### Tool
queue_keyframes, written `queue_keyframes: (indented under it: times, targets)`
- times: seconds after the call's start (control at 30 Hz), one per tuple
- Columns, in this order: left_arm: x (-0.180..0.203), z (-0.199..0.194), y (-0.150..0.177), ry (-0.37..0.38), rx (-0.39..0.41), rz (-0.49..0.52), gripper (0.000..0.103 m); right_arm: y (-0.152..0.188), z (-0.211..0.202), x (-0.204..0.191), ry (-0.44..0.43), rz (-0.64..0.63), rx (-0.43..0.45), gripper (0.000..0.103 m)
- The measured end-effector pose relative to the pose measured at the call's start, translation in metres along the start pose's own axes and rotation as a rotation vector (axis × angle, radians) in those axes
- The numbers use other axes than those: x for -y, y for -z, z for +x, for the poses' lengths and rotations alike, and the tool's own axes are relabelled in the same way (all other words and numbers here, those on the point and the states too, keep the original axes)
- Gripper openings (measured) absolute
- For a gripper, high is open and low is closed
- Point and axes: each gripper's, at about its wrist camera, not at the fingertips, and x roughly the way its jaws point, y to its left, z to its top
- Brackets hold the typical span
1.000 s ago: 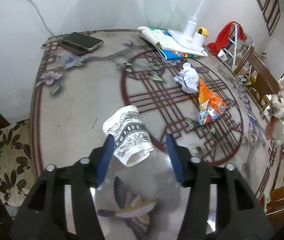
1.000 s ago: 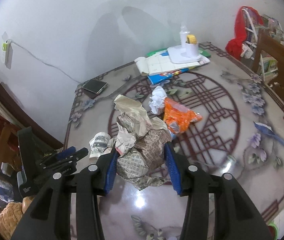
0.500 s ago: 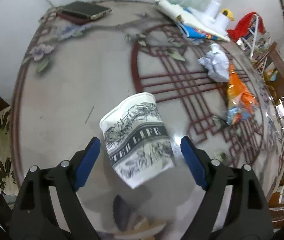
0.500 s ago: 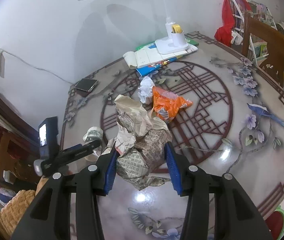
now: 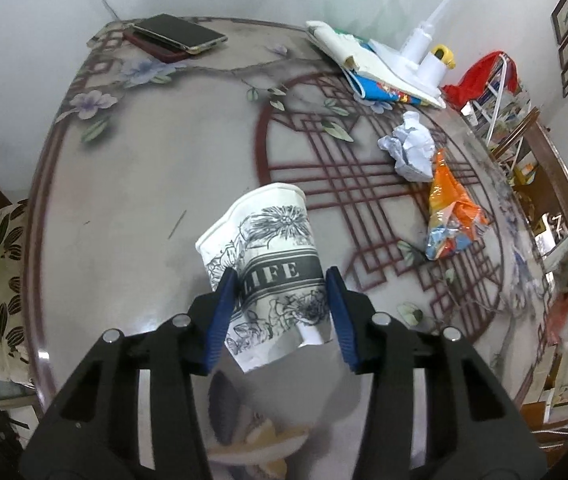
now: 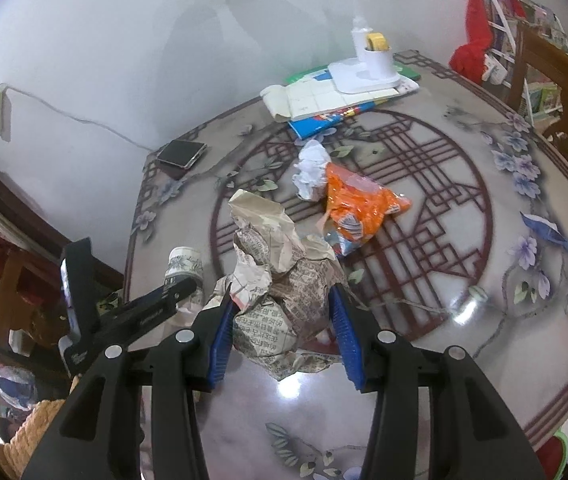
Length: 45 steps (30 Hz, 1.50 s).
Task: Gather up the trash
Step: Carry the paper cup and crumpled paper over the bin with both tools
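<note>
Left tongs point(image 5: 282, 286) pitched steeply down toward the counter point(image 5: 144, 184), blue pads just closing in from a wider spread and now pressed on either side of the crushed paper cup point(image 5: 268, 264), printed band between them, cup mouth pointing away. Right tongs point(image 6: 280, 300) likewise angled down, clamped on a crumpled newspaper wad point(image 6: 276, 280) bulging up and out ahead of the pads. Beyond the right tongs, on the counter: orange snack wrapper point(image 6: 360, 204) touching a white paper ball point(image 6: 310, 174). Farther back, a lamp base point(image 6: 364, 76) on stacked booklets point(image 6: 324, 104). Off to the far left, a phone point(image 6: 182, 153).
</note>
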Motion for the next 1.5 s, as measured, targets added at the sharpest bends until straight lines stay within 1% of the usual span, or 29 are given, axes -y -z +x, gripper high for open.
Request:
queue_keyframes:
  times: [0.13,0.27,0.37,0.47,0.6,0.97,1.5]
  targets:
    - [0.009,-0.023,0.004,0.003,0.041,0.027,0.044,0.000,-0.005,0.000,-0.016,0.000,0.013,0.045]
    - [0.026,-0.047,0.007,0.024,0.085,0.055,0.044,0.005,-0.015,0.003,-0.028,0.006,0.030,0.045]
    - [0.041,-0.065,0.009,0.035,0.123,0.082,0.044,0.010,-0.028,0.008,-0.024,0.008,0.052,0.045]
    - [0.061,-0.091,0.012,0.055,0.177,0.114,0.044,0.017,-0.048,0.013,-0.016,0.011,0.091,0.045]
    - [0.085,-0.111,0.017,0.091,0.212,0.150,0.044,0.028,-0.074,0.024,0.006,0.018,0.141,0.045]
    - [0.153,-0.139,0.036,0.158,0.250,0.252,0.044,0.065,-0.135,0.080,0.090,0.107,0.208,0.045]
    - [0.261,-0.172,0.091,0.286,0.261,0.400,0.044,0.126,-0.235,0.153,0.211,0.182,0.284,0.045]
